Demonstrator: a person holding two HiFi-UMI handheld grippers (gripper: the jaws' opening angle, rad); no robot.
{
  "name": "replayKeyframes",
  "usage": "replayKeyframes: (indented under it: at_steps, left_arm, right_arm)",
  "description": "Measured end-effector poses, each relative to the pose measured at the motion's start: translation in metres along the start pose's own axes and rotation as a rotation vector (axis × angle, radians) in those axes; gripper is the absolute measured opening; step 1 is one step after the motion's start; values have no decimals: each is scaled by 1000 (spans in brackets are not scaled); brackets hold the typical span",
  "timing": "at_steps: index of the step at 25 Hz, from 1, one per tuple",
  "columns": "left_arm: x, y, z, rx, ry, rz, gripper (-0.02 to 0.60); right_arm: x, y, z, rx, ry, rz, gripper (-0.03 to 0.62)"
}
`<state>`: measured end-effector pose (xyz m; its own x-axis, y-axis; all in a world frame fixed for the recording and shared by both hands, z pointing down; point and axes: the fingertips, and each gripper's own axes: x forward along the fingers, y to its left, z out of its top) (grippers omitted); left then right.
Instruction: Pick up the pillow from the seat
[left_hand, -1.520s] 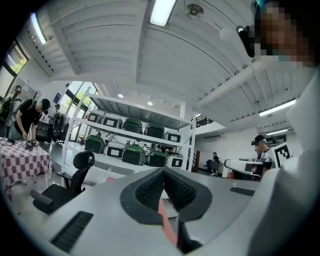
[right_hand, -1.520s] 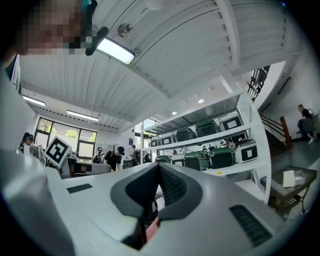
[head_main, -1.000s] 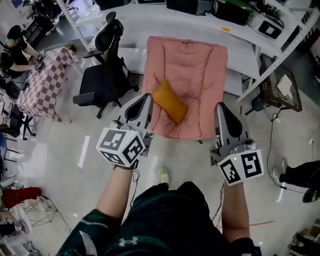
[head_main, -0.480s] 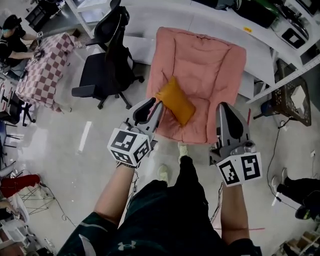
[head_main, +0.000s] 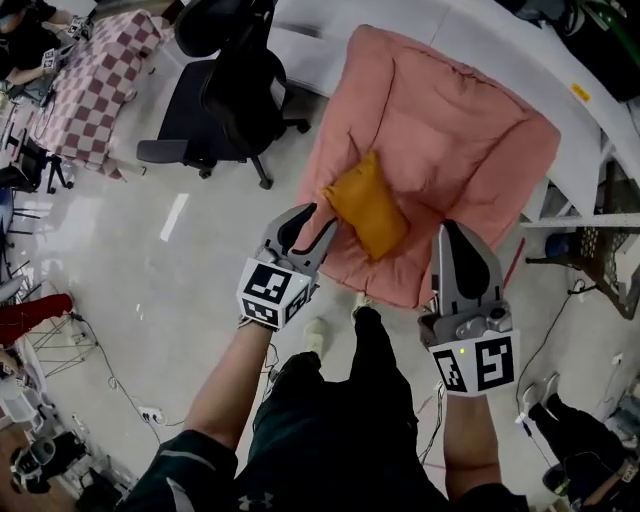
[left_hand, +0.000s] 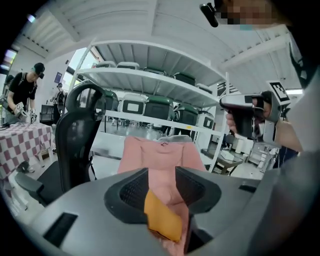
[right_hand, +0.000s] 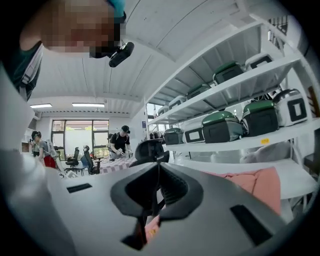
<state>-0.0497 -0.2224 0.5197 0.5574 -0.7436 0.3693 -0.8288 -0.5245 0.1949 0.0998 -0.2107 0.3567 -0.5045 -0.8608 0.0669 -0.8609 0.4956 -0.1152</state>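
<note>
An orange pillow (head_main: 365, 205) lies tilted on the front of the pink padded seat (head_main: 450, 130). My left gripper (head_main: 318, 216) is just short of the pillow's near left corner, and its jaws are opening. In the left gripper view the pillow (left_hand: 162, 220) shows low in the gap between the jaws of my left gripper (left_hand: 162, 182), with the pads apart from it and the pink seat (left_hand: 160, 152) behind. My right gripper (head_main: 457, 238) hovers at the seat's front right edge. Its jaws meet with nothing between them (right_hand: 158, 186).
A black office chair (head_main: 235, 90) stands left of the seat, and a table with a checked cloth (head_main: 90, 90) stands further left. A white shelf unit (head_main: 540, 70) runs behind the seat and carries green-lidded boxes (left_hand: 150, 106). My shoe (head_main: 312, 340) is on the pale floor.
I have stepped closer to the pink seat. My left gripper has gone forward to the pillow's corner and its jaws have parted. The right gripper stays shut at my side.
</note>
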Motion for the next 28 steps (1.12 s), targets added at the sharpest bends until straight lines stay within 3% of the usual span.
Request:
replayKeyframes:
  at_steps: [9, 16, 28]
  left_arm:
    - [79, 66, -87, -37, 109, 60, 189]
    - [116, 91, -148, -40, 179, 10, 279]
    - [164, 106, -209, 21, 269, -65, 356]
  right_arm:
    - [79, -32, -85, 57, 93, 104, 5]
    - [102, -36, -138, 100, 149, 124, 5]
    - [122, -45, -198, 122, 215, 118, 3]
